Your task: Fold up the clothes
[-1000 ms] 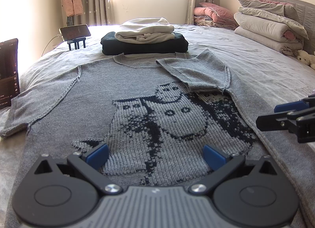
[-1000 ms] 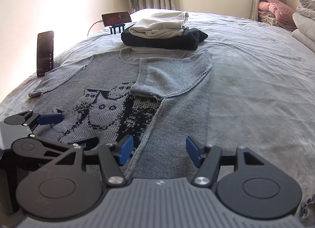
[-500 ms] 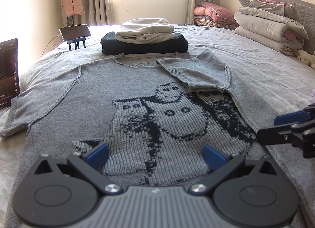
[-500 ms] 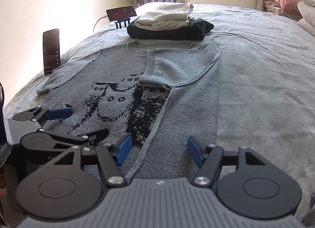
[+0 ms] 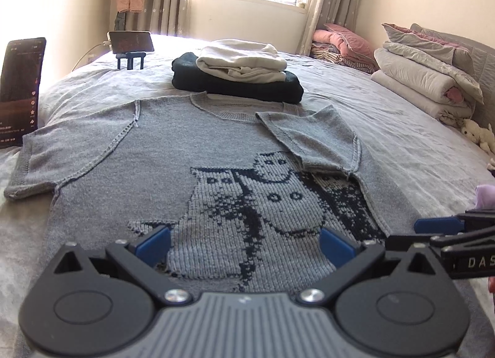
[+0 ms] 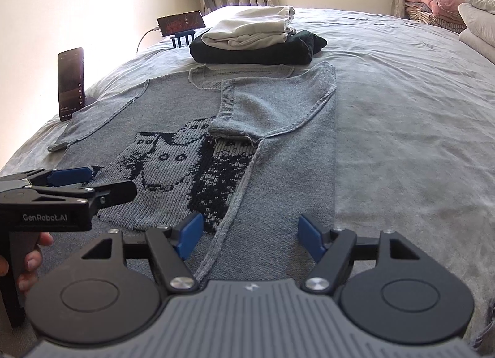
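A grey knit sweater (image 5: 130, 153) (image 6: 278, 129) with a dark cat pattern lies flat on the bed, its right side and sleeve folded in over the chest. Its left sleeve (image 5: 34, 160) still lies spread out. My left gripper (image 5: 244, 243) hovers open over the hem near the pattern, with nothing between its fingers. My right gripper (image 6: 250, 234) is open above the hem's folded right part, also holding nothing. Each gripper shows at the edge of the other's view: the right gripper (image 5: 439, 231), the left gripper (image 6: 77, 184).
A folded pile, white garment (image 5: 241, 61) on a dark one (image 5: 235, 85), sits just beyond the collar. Two phones (image 5: 21, 88) (image 5: 130, 42) stand at the bed's left side. Folded quilts and pillows (image 5: 423, 79) are stacked at the right. A hand (image 6: 31, 262) grips the left gripper's handle.
Both grippers have drawn back toward the hem and sunk lower. The left view has swung left and the right gripper has come closer to the left one. The sweater has not moved.
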Available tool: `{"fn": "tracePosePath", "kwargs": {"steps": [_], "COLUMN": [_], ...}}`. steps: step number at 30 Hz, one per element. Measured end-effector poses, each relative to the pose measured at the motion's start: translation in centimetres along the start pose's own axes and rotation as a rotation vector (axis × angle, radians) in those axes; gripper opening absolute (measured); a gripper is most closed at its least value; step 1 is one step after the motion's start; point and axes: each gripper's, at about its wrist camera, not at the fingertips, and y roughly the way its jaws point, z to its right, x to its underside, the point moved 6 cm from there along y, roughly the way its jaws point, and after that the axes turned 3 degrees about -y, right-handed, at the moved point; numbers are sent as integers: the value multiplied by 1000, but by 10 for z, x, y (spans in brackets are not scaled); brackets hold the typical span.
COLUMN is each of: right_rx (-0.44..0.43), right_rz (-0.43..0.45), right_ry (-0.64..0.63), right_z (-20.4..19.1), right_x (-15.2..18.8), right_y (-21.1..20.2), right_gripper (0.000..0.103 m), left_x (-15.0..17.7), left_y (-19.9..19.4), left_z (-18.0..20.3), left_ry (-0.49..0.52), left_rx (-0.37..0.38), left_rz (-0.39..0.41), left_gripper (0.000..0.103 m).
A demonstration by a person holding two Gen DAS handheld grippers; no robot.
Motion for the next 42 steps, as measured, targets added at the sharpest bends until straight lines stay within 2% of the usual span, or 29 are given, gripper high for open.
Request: {"fn": "tracePosePath", "kwargs": {"steps": [5,18,21,23,27,30,33,35,36,39,42], "right_rx": [-1,-10,-9,-8,-6,-5,-6,-6,-7,-12,-16], "right_rz": [5,25,24,23,22,21,22,23,23,24,25], "right_ry": [-4,-8,-9,-10,-11,-14,-15,-16,-16,-10,-4], "right_z": [-2,-7,-7,-8,-9,-9,-10,-10,-10,-10,-9], "right_x": [1,1,2,2,2,3,3,3,3,2,2], "right_y": [1,-1,0,0,1,2,2,3,3,4,4], "right_gripper": [72,73,73,73,73,74,74,74,74,74,74], "left_x": [-9,-27,-30,-30,-33,-35,-38,-40,-41,-46,-54], "left_y": [-4,-5,-5,-4,-5,-5,-4,-1,-1,-1,-1], "left_z": [-31,-110,-124,-128,-138,-147,-157,-162,-163,-156,-137], "left_ry": [-62,-189,-216,-231,-290,-357,-415,-444,-450,-432,-365], "left_rx": [-65,-290,-328,-342,-343,-335,-331,-311,-296,-240,-172], "left_rz": [-29,2,13,24,58,88,124,135,140,161,189], "left_gripper": [103,102,98,90,85,77,53,10,5,4,4]}}
